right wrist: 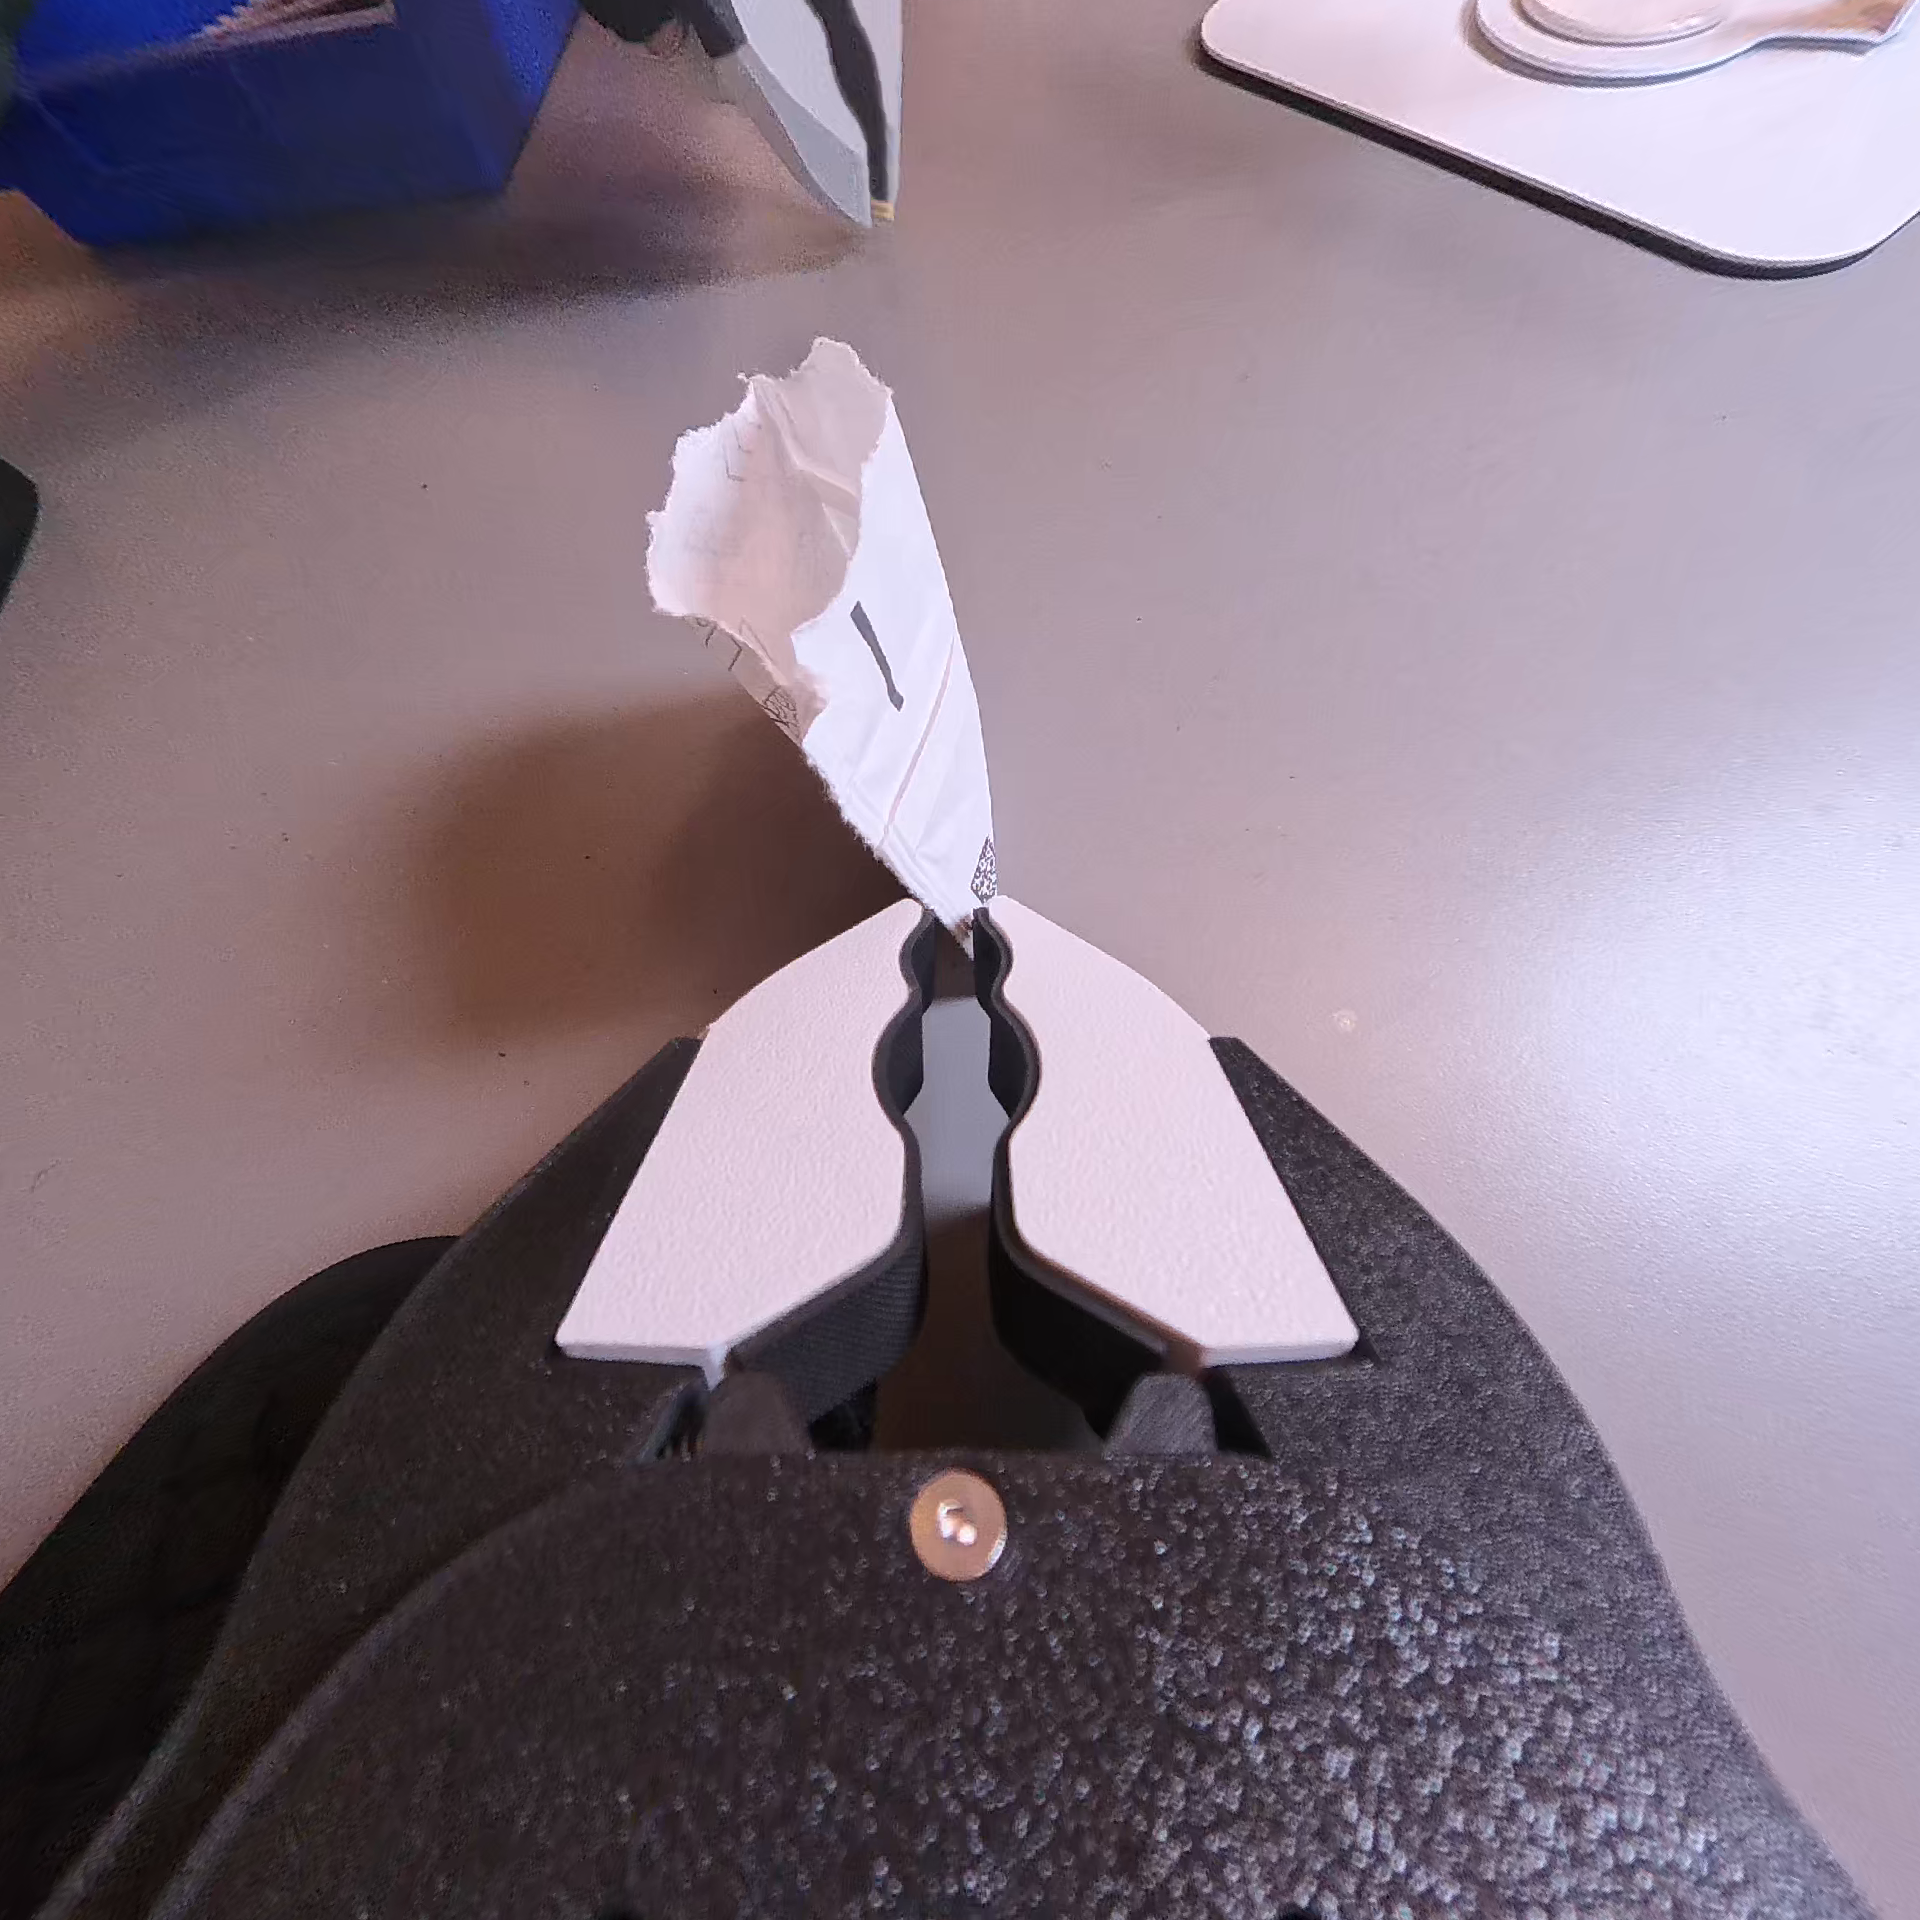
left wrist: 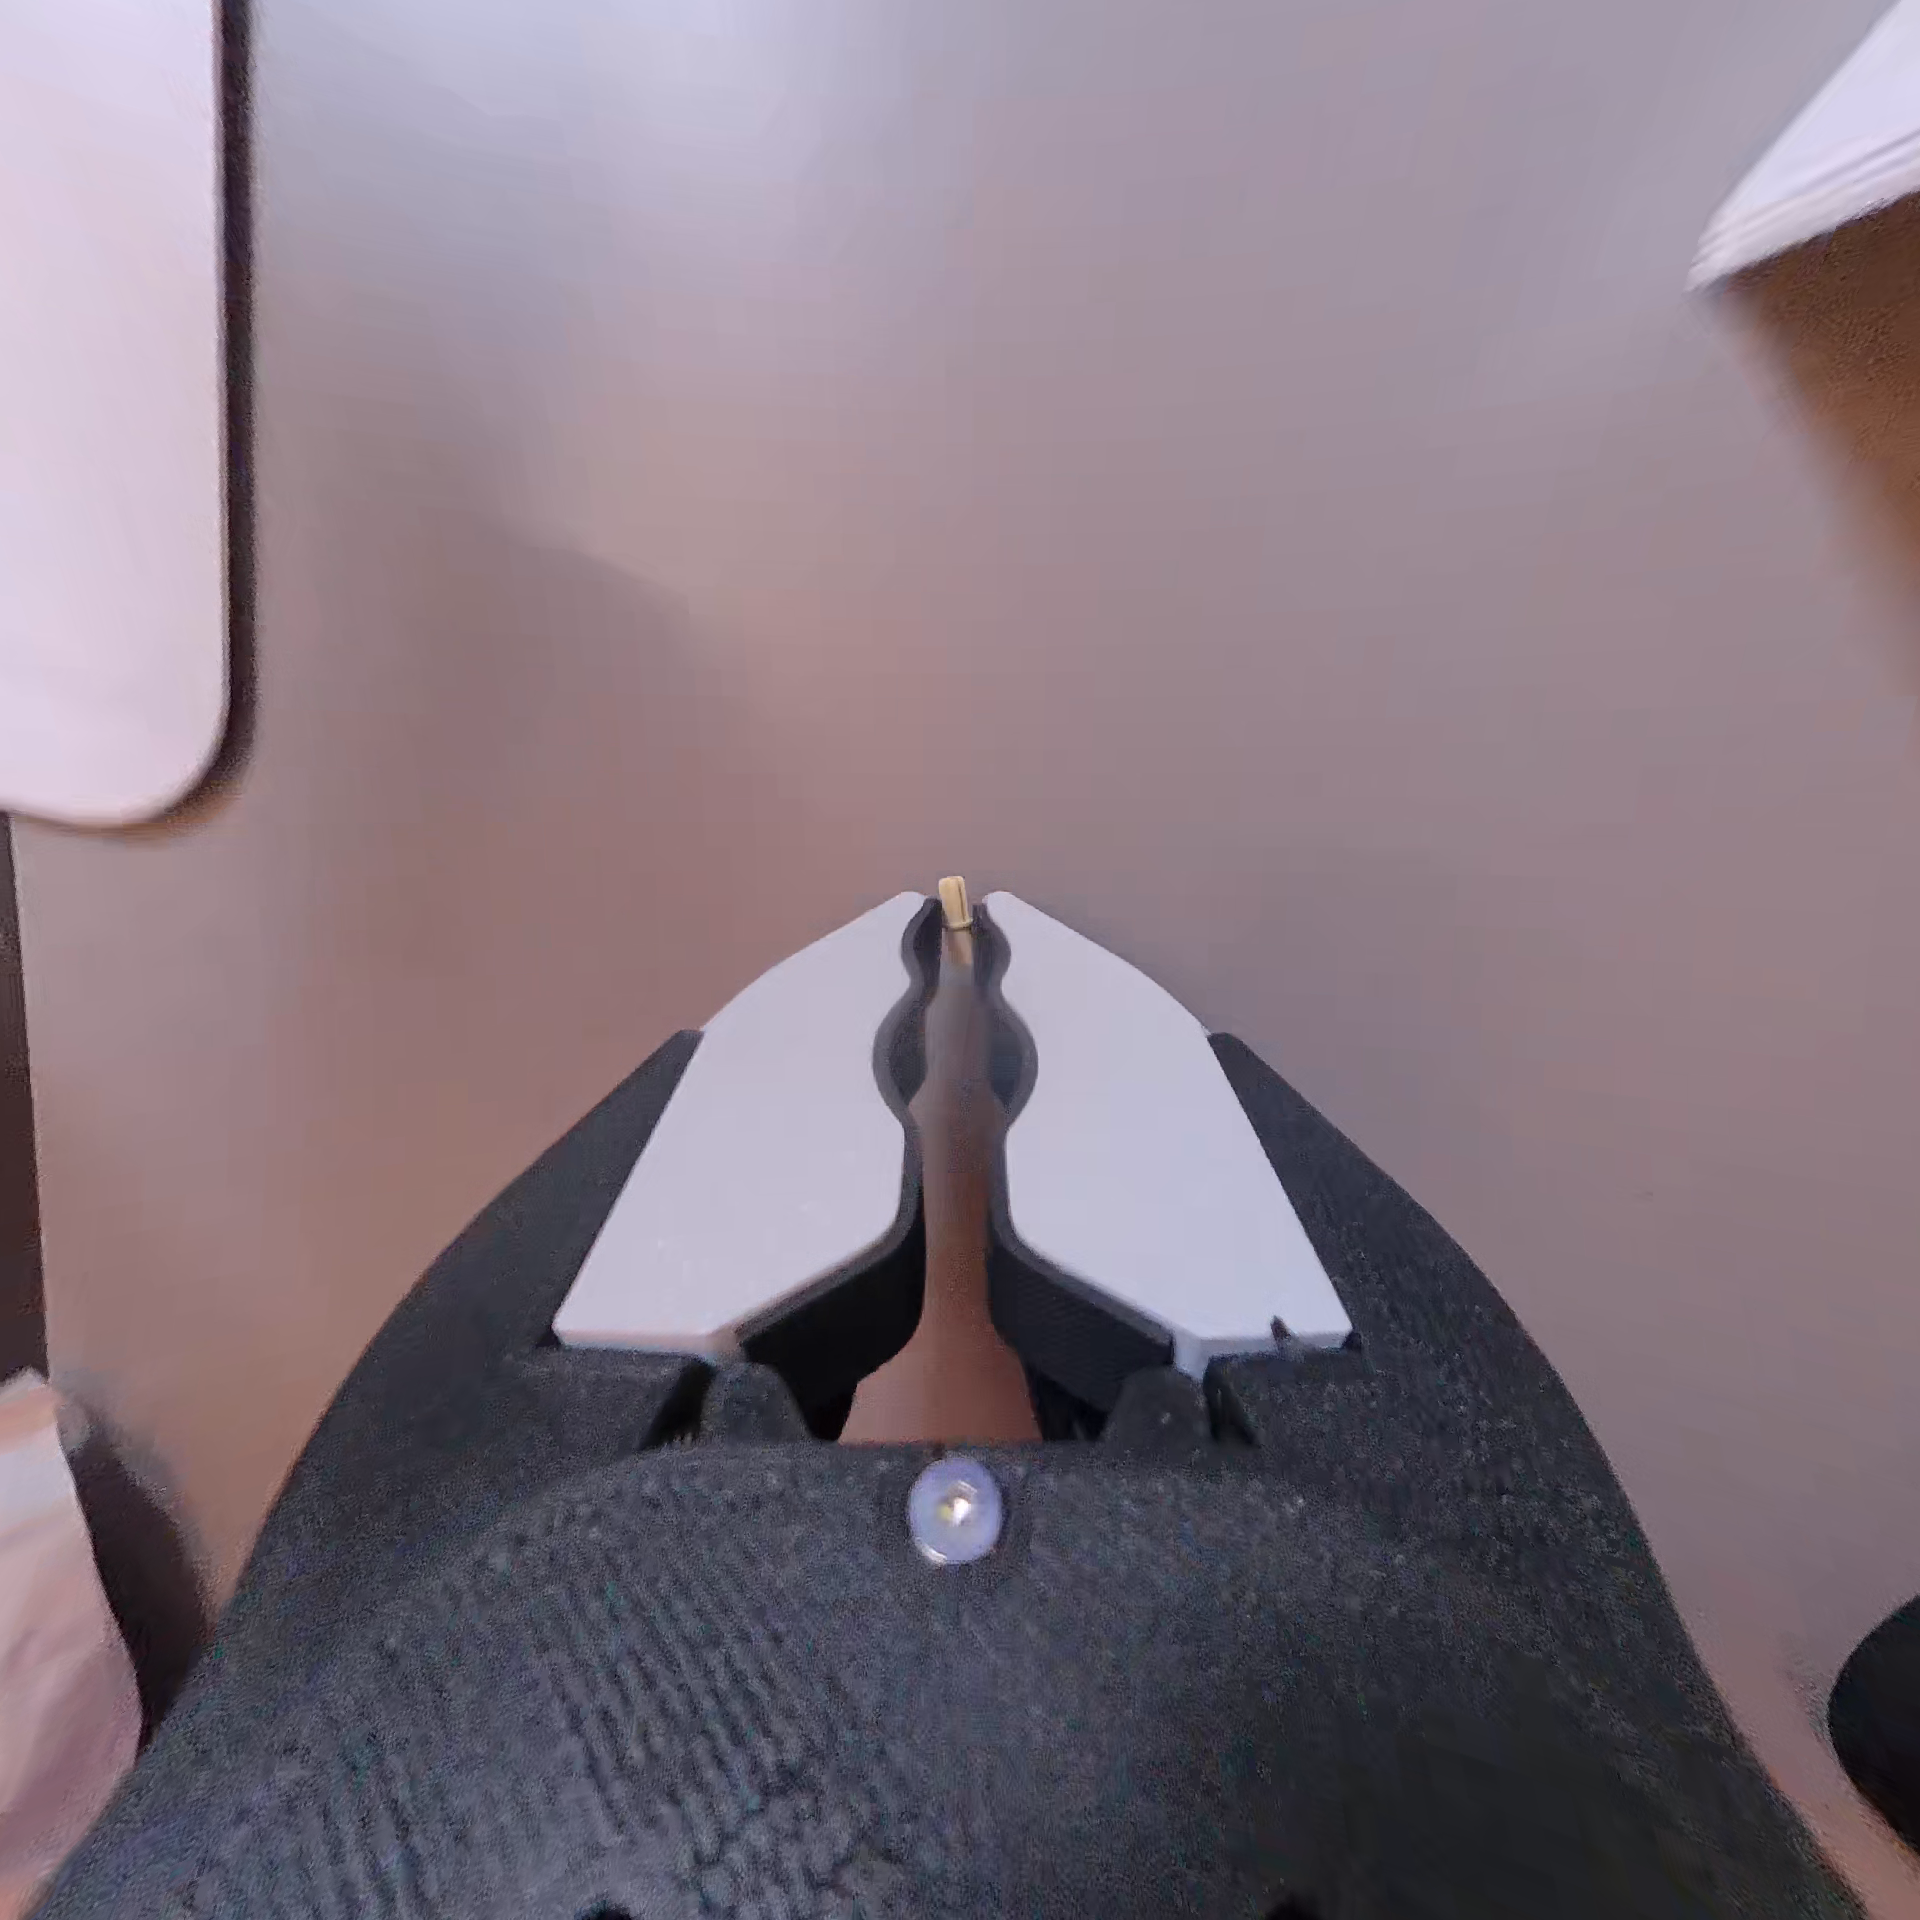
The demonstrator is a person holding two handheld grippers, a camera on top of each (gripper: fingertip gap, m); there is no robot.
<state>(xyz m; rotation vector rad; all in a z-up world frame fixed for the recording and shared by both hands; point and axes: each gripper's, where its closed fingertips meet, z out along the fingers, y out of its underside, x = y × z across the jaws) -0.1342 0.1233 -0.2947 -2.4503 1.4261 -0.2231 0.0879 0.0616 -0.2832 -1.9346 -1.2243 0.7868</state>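
Left tool (left wrist: pixel 954 914): clenched on a thin tan stick (left wrist: pixel 954 896), of which only a short tip shows beyond the fingertips; both pads press its sides. It hangs above bare grey-brown desk (left wrist: pixel 1143 520), pointed steeply down, with a white mat (left wrist: pixel 104 416) at the left edge of its view and a white paper corner (left wrist: pixel 1829 166) at upper right. The right wrist view shows this tool (right wrist: pixel 873 203) far off, nose down, beside a blue box (right wrist: pixel 260 114). Right tool (right wrist: pixel 961 920): clenched on the narrow lower corner of a torn white paper packet (right wrist: pixel 831 582); the packet stands up and fans out beyond the fingertips, its ragged open edge uppermost, clear of the desk (right wrist: pixel 1455 727). It is held low and angled forward over the desk, a white mat with a clear dish (right wrist: pixel 1621 114) well apart at upper right. Handling note, as a judgement: the stick is pinched only at the very fingertips, so a steady, unrelaxed squeeze and slow travel suit it; the packet is held by a small corner and could twist or tear further if pulled sideways.
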